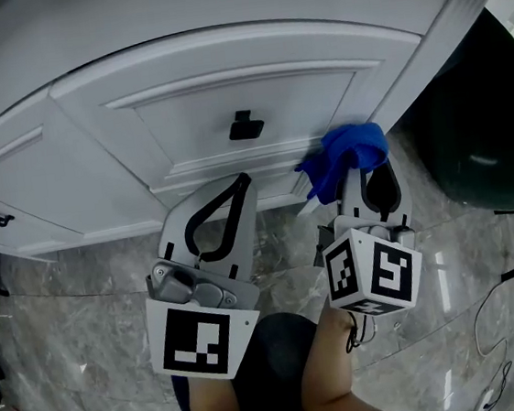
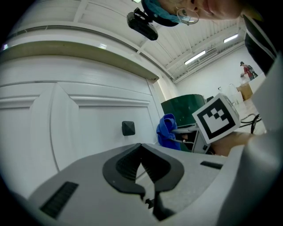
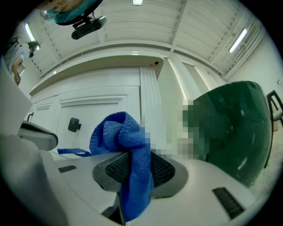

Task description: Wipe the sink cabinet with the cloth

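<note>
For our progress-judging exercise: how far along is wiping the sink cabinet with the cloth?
Done: the blue cloth is clamped in the right gripper. In hand: it sits by the lower right corner of the cabinet door; contact is unclear. Left: the white door shows no wipe marks, so coverage cannot be judged. The left gripper is shut, empty.

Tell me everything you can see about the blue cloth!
The blue cloth is a soft, fuzzy rag, bright blue all over. It is crumpled into a bunch, not spread flat. The right claw pinches it between two black ribbed pads: a lump puffs out in front, a tail hangs down between the pads, and a thin strip trails to one side. It is held up by the lower right corner of the white cabinet door; whether it touches the door cannot be told.
</note>
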Tool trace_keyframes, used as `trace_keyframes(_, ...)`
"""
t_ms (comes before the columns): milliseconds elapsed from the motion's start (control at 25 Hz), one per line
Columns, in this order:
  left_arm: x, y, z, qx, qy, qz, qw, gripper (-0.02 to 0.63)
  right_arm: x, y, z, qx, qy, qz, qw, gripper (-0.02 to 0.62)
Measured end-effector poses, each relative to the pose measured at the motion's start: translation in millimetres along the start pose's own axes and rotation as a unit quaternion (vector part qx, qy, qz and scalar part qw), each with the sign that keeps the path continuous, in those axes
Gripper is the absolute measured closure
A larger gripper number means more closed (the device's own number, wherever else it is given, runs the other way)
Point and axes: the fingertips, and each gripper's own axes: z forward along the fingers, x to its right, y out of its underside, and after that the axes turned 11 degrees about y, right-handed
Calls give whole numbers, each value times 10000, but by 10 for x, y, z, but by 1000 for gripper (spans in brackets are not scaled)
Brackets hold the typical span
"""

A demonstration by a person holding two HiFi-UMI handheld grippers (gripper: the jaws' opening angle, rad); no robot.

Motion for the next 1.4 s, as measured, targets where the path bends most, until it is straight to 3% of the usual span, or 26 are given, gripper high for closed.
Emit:
trace_keyframes(120, 16, 57, -181, 137, 64, -212, 9997, 606, -158, -48, -66, 62, -194, -9, 9998, 480)
trace_keyframes(200, 6, 199, -365, -26, 99, -66, 9999, 606, -477, -16, -214, 139, -802, -295, 9962, 479)
trace_keyframes(280, -128, 375, -581, -247, -157, -2, 9996, 606, -846, 146, -428, -5, -1467, -381, 9884, 479)
trace_keyframes(440, -475, 553, -907, 295, -957, -1200, 9877, 606, -1465, 429, -737, -512, -2432, 157, 9685, 480)
trace_keyframes(520, -564, 570, -1011, 423, -1102, -1338, 9840, 606, -1701, 445, -790, -523, -2664, 141, 9623, 479)
trace_keyframes(760, -648, 710, -1174, 336, -1051, -1478, 9828, 606, -2172, 553, -893, -484, -2821, -244, 9579, 480)
trace_keyframes(920, -723, 815, -1221, 181, -1083, -1352, 9847, 606, -2393, 587, -875, -594, -2853, -385, 9558, 479)
trace_keyframes(1400, -729, 1005, -1072, 142, -937, -1652, 9817, 606, -2526, 610, -829, -49, -2746, -517, 9602, 480)
